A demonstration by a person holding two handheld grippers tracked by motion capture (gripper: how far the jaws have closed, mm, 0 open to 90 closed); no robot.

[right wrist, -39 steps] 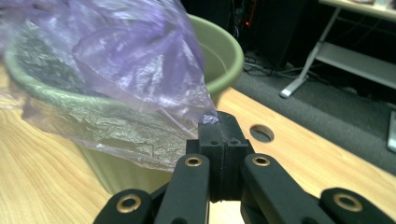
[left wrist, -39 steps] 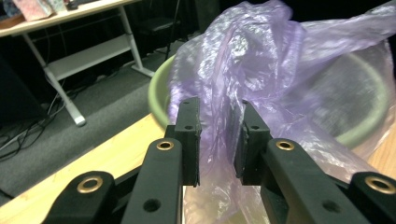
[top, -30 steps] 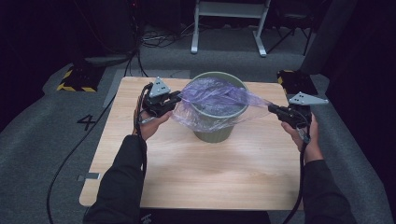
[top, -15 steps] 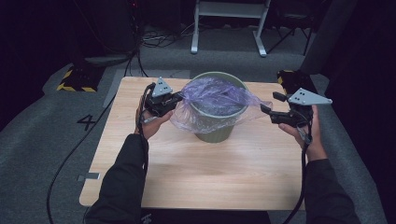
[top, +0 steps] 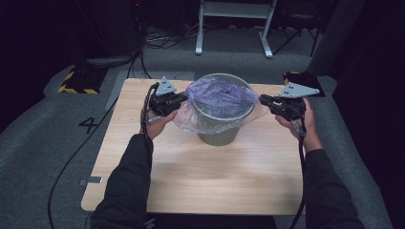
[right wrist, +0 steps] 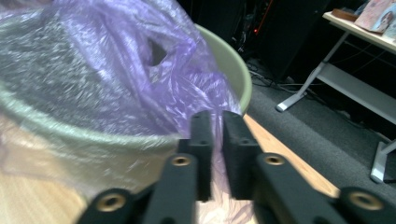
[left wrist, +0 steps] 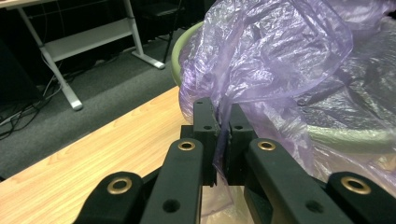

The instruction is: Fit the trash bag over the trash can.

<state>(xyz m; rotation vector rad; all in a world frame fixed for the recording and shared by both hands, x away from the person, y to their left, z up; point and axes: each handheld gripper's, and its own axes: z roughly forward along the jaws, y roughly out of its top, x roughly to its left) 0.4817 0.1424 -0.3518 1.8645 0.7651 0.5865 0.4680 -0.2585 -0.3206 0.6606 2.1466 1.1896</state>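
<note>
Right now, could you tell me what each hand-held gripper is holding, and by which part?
Both hold the purple plastic bag over the green bin: the left hand-held gripper pinches its left edge, the right hand-held gripper its right edge.

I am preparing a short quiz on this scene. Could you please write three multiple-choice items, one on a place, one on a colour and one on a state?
1. Where does the green bin stand?
A. on the wooden table
B. on the floor
C. on a chair

2. What colour is the plastic bag?
A. yellow
B. purple
C. black

3. How is the left gripper?
A. open, away from the bag
B. lying on the table
C. shut on the bag

Answers: 1 A, the bin rests on the tabletop in the high view. 2 B, the film is translucent purple. 3 C, film is pinched between its fingers in the left gripper view.
</note>
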